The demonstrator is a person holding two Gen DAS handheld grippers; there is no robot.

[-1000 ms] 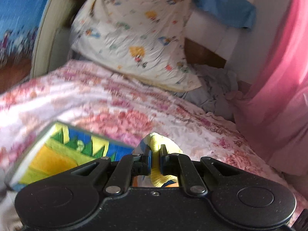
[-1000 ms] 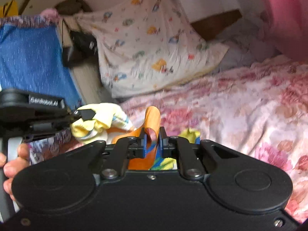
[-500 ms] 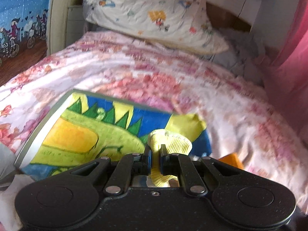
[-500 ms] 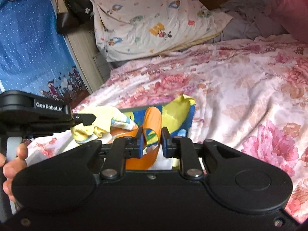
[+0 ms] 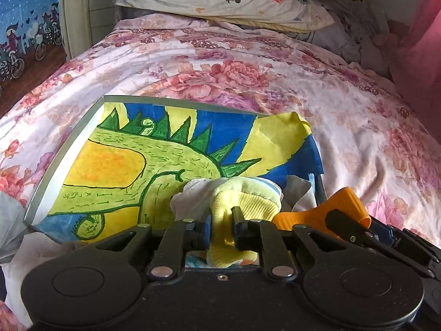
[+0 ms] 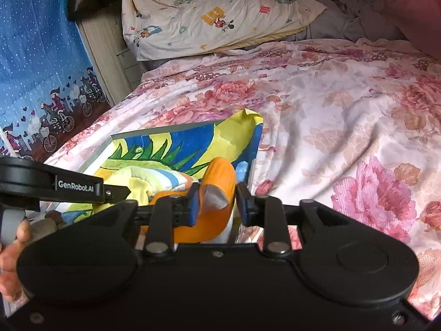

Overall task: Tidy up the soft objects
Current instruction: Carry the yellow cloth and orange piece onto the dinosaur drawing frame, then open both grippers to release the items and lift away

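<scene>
Caught mid-drop over the dinosaur-print box [image 5: 69,143] on the floral bedspread [image 5: 248,69]. Had the left gripper [image 5: 220,218] just starting to open, with the yellow sock [image 5: 242,201] filling the narrow gap and bunched at the box's near right corner. Had the right gripper [image 6: 216,204] opening too, with the orange cloth [image 6: 220,173] looped loosely between the pads, just right of the sock. Probably needed both jaws fully wide before lifting straight up. Otherwise risked snagging the fabric and dragging it back over the rim.
</scene>
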